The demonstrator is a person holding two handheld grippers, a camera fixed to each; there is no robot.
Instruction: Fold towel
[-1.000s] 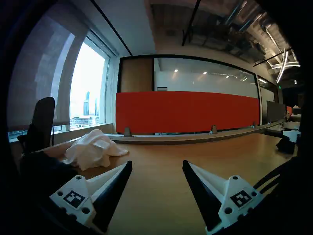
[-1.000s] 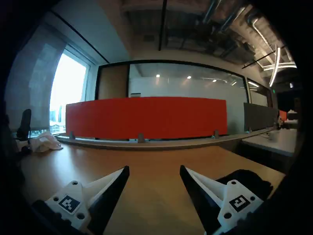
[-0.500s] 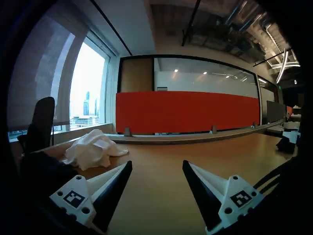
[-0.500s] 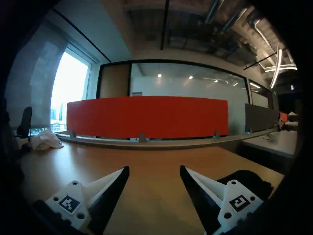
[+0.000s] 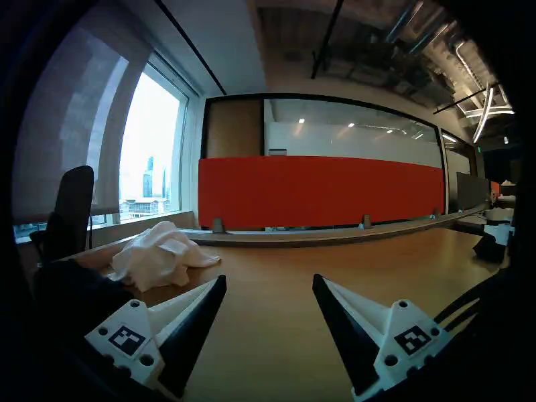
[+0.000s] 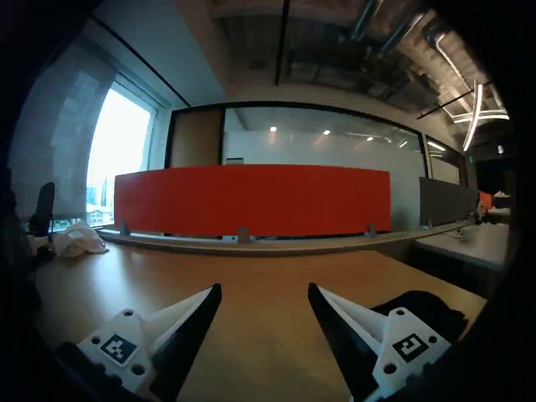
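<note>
**Towel not yet in our grasp**

Our left gripper (image 5: 268, 288) and right gripper (image 6: 264, 295) both hold their jaws wide and empty, low over the surface (image 5: 281, 261). The towel (image 5: 161, 254) lies crumpled ahead-left by the window. We should find a corner before pinching. The left gripper view gives its creases; in the right gripper view the towel (image 6: 79, 240) sits far off.
</note>
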